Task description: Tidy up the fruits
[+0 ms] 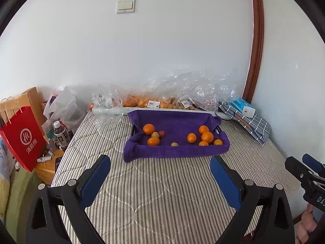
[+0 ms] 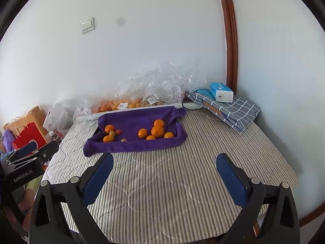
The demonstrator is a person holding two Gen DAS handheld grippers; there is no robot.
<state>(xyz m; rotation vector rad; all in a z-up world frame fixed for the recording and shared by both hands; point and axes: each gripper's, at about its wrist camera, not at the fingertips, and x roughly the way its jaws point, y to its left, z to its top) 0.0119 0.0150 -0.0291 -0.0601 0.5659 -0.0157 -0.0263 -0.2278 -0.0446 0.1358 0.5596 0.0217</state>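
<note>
A striped quilted cover [image 1: 162, 183] lies over the flat surface, which stands in a corner of white walls with a light switch [image 1: 125, 6] and a brown wooden door frame [image 1: 256, 40]. At the far side a tray lined with a purple towel [image 2: 134, 144] holds the fruits: oranges [image 1: 148, 129] in two loose groups, and a few small greenish and red fruits between them. Behind the tray, clear plastic bags [image 1: 182, 89] with more fruit lie against the wall. The left gripper [image 1: 160, 174] and the right gripper [image 2: 164, 172] both hover over the cover, near the tray, with fingers spread wide and holding nothing. Only the left wrist view shows clearly the bottles [image 1: 62, 136] and the logo on the red paper bag [image 1: 24, 138]; the right wrist view shows the tissue box [image 2: 221, 92] on the checked cloth [image 2: 233, 109] more fully.
</note>
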